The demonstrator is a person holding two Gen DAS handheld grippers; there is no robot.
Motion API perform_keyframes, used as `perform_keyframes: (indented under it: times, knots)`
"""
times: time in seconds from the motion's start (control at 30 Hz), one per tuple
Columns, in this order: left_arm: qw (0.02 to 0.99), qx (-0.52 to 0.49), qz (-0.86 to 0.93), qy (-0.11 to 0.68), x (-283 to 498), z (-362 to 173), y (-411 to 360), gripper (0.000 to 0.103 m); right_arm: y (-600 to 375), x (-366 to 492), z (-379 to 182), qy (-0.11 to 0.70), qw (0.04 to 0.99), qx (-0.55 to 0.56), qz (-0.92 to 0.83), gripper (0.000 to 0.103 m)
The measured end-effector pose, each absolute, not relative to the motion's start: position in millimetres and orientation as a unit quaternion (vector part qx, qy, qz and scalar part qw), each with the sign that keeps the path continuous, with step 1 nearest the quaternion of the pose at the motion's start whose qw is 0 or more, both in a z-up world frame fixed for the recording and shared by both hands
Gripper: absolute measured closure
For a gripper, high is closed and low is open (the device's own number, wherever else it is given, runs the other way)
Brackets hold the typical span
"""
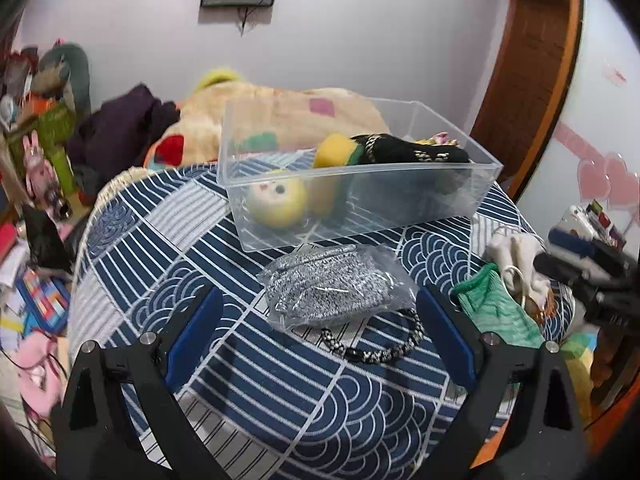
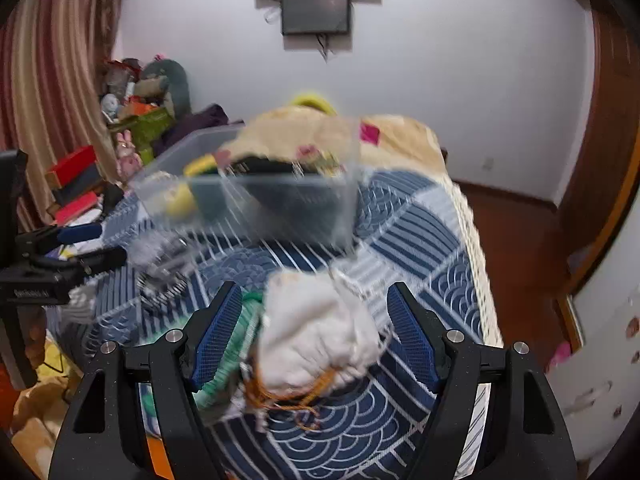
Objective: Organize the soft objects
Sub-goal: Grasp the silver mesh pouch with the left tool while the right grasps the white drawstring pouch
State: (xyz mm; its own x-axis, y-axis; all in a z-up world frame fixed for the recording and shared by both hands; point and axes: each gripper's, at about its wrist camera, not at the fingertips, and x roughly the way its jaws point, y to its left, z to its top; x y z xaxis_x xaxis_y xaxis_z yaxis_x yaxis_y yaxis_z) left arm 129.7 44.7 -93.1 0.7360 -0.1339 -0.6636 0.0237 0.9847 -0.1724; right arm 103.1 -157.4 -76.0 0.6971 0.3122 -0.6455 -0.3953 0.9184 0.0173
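A clear plastic box (image 1: 484,184) stands on the blue patterned cloth and holds a yellow doll head (image 1: 276,200), a yellow sponge (image 1: 334,152) and a black sock (image 1: 404,150). In front of it lie a grey knit item in a clear bag (image 1: 332,288) and a black-and-white braided cord (image 1: 380,344). My left gripper (image 1: 318,334) is open, its fingers either side of the bag and cord. My right gripper (image 2: 318,336) is open around a white cloth pouch (image 2: 316,336), with a green glove (image 2: 236,344) by its left finger. The box (image 2: 248,196) looks blurred there.
A beige blanket (image 1: 276,116) and dark clothes (image 1: 120,128) lie behind the box. Cluttered shelves with toys and boxes (image 1: 40,152) stand at the left. The white pouch (image 1: 516,256), green glove (image 1: 496,308) and right gripper (image 1: 580,268) sit at the cloth's right edge. Wooden floor (image 2: 516,248) lies beyond.
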Motion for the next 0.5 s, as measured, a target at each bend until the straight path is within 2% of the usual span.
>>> perform_keyframes:
  times: [0.23, 0.3, 0.37, 0.43, 0.5]
  knots:
    - [0.924, -0.082, -0.019, 0.372, 160.5, -108.7, 43.6, 0.005, -171.4, 110.0, -98.5, 0.372, 0.908, -0.030, 0.192, 0.033]
    - [0.920, -0.087, -0.024, 0.381, 165.6, -116.8, 41.6, 0.005, -169.8, 107.6, -104.1, 0.378, 0.903, -0.030, 0.203, 0.048]
    - [0.916, -0.092, -0.032, 0.389, 167.5, -122.9, 41.0, 0.012, -168.1, 105.4, -104.3, 0.376, 0.902, -0.027, 0.212, 0.055]
    - [0.913, -0.097, -0.043, 0.393, 168.0, -126.0, 41.0, 0.024, -169.7, 101.9, -102.2, 0.369, 0.904, -0.024, 0.217, 0.062]
    - [0.912, -0.105, -0.054, 0.392, 167.4, -126.5, 41.0, 0.032, -170.5, 97.6, -98.8, 0.360, 0.907, -0.024, 0.216, 0.072]
